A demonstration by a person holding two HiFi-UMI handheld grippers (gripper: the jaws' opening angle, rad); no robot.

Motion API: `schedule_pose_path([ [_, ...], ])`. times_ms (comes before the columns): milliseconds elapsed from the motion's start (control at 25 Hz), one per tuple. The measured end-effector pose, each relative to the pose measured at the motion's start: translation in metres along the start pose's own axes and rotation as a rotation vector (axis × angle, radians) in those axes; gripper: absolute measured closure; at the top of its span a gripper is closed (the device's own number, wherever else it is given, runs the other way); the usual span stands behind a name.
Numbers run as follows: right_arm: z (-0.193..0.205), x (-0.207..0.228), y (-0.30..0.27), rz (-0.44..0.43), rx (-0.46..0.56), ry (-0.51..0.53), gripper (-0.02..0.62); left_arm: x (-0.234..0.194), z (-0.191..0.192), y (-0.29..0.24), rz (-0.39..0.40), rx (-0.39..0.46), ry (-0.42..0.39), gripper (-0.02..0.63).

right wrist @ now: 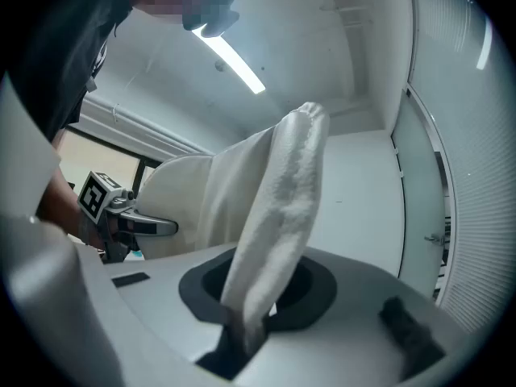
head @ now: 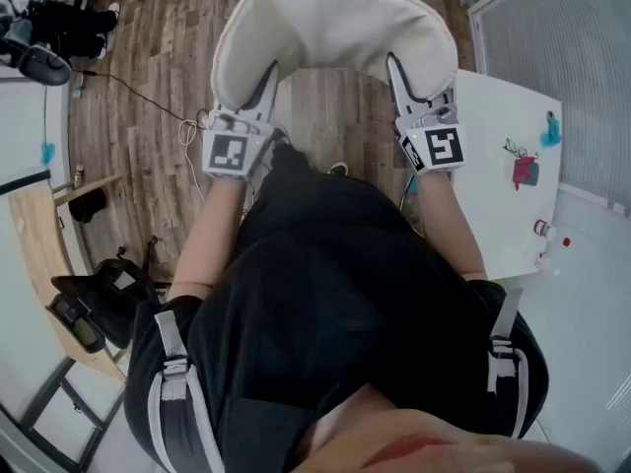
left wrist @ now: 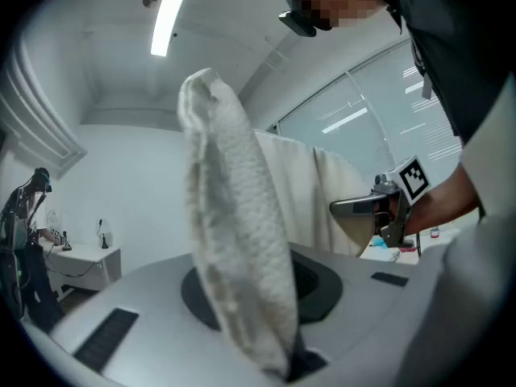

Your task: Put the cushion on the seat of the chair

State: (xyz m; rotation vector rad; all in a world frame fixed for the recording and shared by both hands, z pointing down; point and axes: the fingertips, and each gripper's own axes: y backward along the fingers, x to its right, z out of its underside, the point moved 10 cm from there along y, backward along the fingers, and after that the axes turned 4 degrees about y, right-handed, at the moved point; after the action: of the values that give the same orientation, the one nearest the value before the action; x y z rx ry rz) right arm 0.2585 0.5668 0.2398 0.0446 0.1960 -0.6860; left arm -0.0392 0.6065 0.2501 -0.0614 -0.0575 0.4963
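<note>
The cushion (head: 330,28) hangs in the air at the person's 12 o'clock, above the wooden floor (head: 148,57) and resting on nothing. It is a cream pad with a rounded top. The left tongs (head: 264,87) are clamped shut on its lower edge at about 11 o'clock, and the right tongs (head: 402,79) are clamped shut on the matching edge at about 1 o'clock. In each gripper view a fold of nubbly fabric is pinched thin between the jaws and fans out thick above them. To my eye it is light and very soft: the edge squashes flat where it is bitten, and the span between the two grips bows in a curve. I expect it to flop and fold if held by one side only, so the two well-apart holds on the rim look right for keeping it spread. The fabric looks grippy, not slick, and nothing about it seems breakable. A white counter (head: 493,166) stands at 2 o'clock with small items on it. A black chair (head: 94,308) sits at 8 o'clock, well apart from the cushion, and I cannot tell whether it is the one meant.
</note>
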Motion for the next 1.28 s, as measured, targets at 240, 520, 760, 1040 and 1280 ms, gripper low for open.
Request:
schedule_pose_path([
  [240,0.003,0.000,0.005,-0.010,0.000,-0.020,0.541,0.005,0.000,0.003,-0.008,0.000,0.006,0.546],
  [520,0.010,0.006,0.008,-0.059,-0.012,-0.051,0.541,0.015,0.003,0.008,-0.029,-0.012,-0.004,0.546],
  [760,0.013,0.008,-0.004,-0.081,-0.015,-0.053,0.541,0.005,0.007,0.006,-0.037,-0.018,0.000,0.546],
  [1040,0.013,0.008,-0.039,-0.069,-0.007,-0.053,0.541,-0.032,0.007,-0.013,-0.021,-0.021,0.002,0.546],
  [1280,0.012,0.010,-0.087,-0.059,-0.026,-0.043,0.541,-0.080,0.011,-0.037,0.001,-0.023,0.004,0.546],
])
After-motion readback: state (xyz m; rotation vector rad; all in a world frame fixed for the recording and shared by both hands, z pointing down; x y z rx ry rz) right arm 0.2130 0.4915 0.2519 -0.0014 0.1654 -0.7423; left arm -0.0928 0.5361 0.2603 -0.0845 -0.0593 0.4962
